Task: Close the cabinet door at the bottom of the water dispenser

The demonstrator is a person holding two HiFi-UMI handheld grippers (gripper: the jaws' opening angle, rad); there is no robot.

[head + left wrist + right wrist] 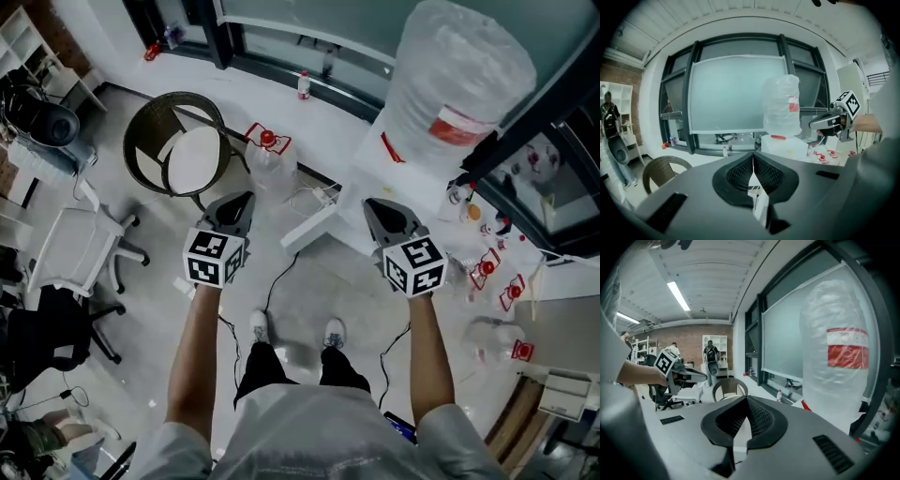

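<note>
The person stands on the pale floor (323, 286) facing the water dispenser (375, 159), a white box set against the window (736, 93), with a big bottle (459, 75) wrapped in plastic film sitting on top; low on the box's front the cabinet door (307, 228) stands swung out, a white panel angled away from the dispenser toward the person. In the head view it lies between the two claws and just past their tips; both are held up clear of it and neither touches it. The left claw (236, 208) is at the left on an outstretched forearm, its marker cube nearest the camera; in the left gripper view its ribbed pads (740, 173) meet at the tip, so the left claw is closed with nothing between the jaws, and a sliver of white shows through the slit below. The right claw (375, 208) is level with it on the other side, pointing at the dispenser; in the right gripper view its pads (759, 418) also meet at the tip, closed and empty, with the wrapped bottle filling the right of that view. Left of the dispenser stands a round wicker chair (150, 141); a white office chair (70, 248) is farther left; clear bottles with red caps (487, 267) lie on the floor at the right.
</note>
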